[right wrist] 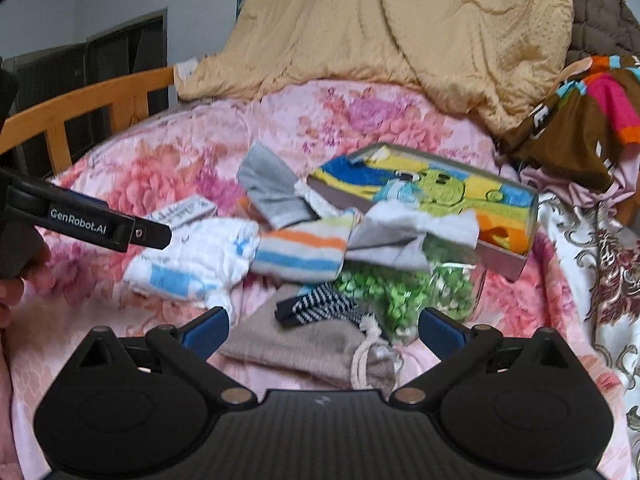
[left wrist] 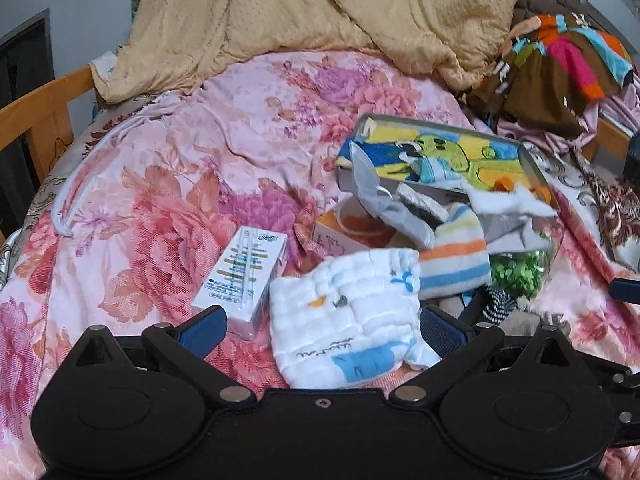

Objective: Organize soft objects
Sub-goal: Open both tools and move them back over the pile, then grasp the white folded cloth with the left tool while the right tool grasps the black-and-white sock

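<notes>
I have both tools over the bed, looking at a heap of soft things on the pink floral sheet [left wrist: 168,184]. My left gripper [left wrist: 322,326] stands wide, holding nothing, its blue pads to either side of the white cloth [left wrist: 344,320], which lies flat just below the heap. My right gripper [right wrist: 324,328] is also spread wide and holds nothing; between its pads lie the beige pouch [right wrist: 296,344] and a dark striped sock [right wrist: 320,306] resting on the pouch's top edge.

I take the tray [left wrist: 532,168] as my landmark. It holds a folded yellow, blue and green towel [left wrist: 440,148]. At its near edge a grey cloth [left wrist: 384,196] and a white-and-grey sock [right wrist: 412,232] hang over the rim. Just below the tray's near edge lies the striped sock [left wrist: 456,260], orange, blue and green on white, touching the white cloth on its left. Below the tray's right corner sits a clear bag of green bits [right wrist: 404,292], partly under the white-and-grey sock. Left of the tray lie an orange box [left wrist: 352,232] and, further left, a white box [left wrist: 244,276] beside the white cloth.

Beyond the tray a tan quilt [left wrist: 320,12] is heaped, and to its right a brown, pink and orange garment [left wrist: 560,68].
</notes>
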### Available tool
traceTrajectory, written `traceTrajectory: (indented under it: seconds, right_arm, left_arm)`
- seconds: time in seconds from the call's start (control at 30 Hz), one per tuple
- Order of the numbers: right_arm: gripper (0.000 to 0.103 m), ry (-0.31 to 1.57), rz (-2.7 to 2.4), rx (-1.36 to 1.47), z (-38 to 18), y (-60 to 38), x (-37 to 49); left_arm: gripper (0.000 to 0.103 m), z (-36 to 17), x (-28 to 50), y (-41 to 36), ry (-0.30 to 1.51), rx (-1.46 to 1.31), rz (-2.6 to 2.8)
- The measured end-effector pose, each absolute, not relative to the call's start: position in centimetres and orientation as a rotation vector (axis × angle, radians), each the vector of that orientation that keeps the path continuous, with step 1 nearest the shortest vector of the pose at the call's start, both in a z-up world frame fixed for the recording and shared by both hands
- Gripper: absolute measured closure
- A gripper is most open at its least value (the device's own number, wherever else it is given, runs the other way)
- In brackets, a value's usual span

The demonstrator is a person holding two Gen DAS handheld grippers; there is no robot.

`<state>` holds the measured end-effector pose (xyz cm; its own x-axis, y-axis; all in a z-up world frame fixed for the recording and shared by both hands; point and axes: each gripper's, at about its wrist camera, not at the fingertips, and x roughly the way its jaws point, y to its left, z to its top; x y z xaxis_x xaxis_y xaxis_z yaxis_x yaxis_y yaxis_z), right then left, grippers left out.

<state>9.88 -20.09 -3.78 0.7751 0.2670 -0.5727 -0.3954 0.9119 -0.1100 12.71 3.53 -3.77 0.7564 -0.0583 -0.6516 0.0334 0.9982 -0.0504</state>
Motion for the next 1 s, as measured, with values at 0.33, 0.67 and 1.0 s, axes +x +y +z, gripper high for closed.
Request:
traceTrajectory:
  seconds: [0.33,0.67,1.0]
  right_arm:
    - [0.000,0.637,0.387,-0.252,-4.9,-20.0,13.2]
    - [0.001,0.685,0.397,-0.214,-6.7,-20.4,16.3]
    - [0.013,0.780,0.405,-0.135,-8.1,-19.5,19.0]
  left_arm:
    - [0.001,-6.1,15.9,1.9,0.798,0.067,-0.101]
    - [0.001,-7.2,18.3,2.6,0.855,0.004,-0.144]
    - [0.003,-9.5,20.1,4.3,0.971,-0.194,-0.214]
